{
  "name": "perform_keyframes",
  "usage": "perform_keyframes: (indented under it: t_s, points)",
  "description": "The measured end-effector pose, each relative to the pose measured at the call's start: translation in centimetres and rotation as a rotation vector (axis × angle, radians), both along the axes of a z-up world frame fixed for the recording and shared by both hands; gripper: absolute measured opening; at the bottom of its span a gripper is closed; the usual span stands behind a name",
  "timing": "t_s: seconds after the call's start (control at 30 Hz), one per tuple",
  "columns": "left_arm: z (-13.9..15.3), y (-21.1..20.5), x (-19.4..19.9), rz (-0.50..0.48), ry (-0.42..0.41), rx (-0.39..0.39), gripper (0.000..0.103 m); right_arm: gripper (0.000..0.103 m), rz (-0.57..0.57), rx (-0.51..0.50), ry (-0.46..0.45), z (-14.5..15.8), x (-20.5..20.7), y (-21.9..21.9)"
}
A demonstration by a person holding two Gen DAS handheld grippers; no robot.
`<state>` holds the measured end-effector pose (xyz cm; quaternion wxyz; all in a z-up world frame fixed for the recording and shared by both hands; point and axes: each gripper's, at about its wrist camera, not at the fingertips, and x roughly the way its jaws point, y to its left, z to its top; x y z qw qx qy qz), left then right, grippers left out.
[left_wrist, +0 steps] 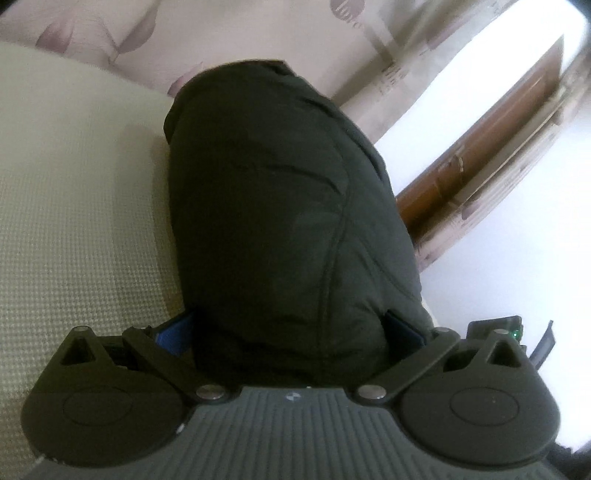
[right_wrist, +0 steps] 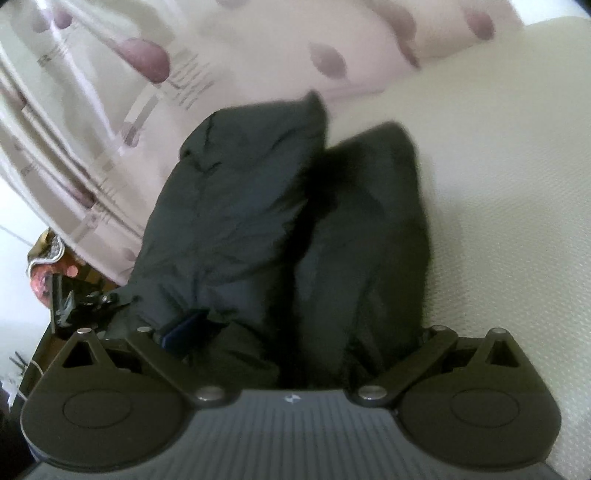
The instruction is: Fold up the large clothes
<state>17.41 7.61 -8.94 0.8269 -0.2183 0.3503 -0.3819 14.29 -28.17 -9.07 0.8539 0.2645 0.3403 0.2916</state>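
Observation:
A large black padded garment (left_wrist: 280, 206) lies on a cream textured mattress (left_wrist: 74, 206). In the left wrist view it fills the space between my left gripper's (left_wrist: 288, 332) blue-padded fingers (left_wrist: 173, 336), which are wide apart with the bulky fabric bunched between them. In the right wrist view the same garment (right_wrist: 280, 229) shows as two dark lobes. My right gripper (right_wrist: 295, 336) also has thick fabric bunched between its fingers; only the left blue pad (right_wrist: 184, 326) shows, the other is buried in cloth.
A floral pink-and-white sheet (left_wrist: 229, 33) lies beyond the mattress. A brown wooden door (left_wrist: 480, 147) stands at right in the left wrist view. Clutter and a dark stand (right_wrist: 62, 295) sit at left in the right wrist view. The mattress (right_wrist: 498, 221) extends to the right.

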Motion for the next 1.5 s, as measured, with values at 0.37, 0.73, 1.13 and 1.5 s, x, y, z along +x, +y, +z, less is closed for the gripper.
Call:
perform_keyframes:
  t_s: [0.37,0.73,1.13,1.5]
  points:
    - [4.0,3.9,-5.5,0.157,-0.093,0.087,0.078,0.046,0.041,0.016,-0.112,2.9,-0.3,4.9]
    - [4.1,4.7,-11.1,0.378,-0.219,0.29,0.103,0.062,0.034,0.008,-0.109,2.4,-2.9,7.4]
    - [9.1,0.2,-17.2,0.617,-0.452,0.565,0.103,0.087,-0.168,-0.261,-0.485,9.1,-12.8,9.3]
    - [13.1,-3.5,-21.4,0.756,-0.59,0.608,0.103,0.091,-0.149,-0.275,-0.583,11.2,-17.2,10.9]
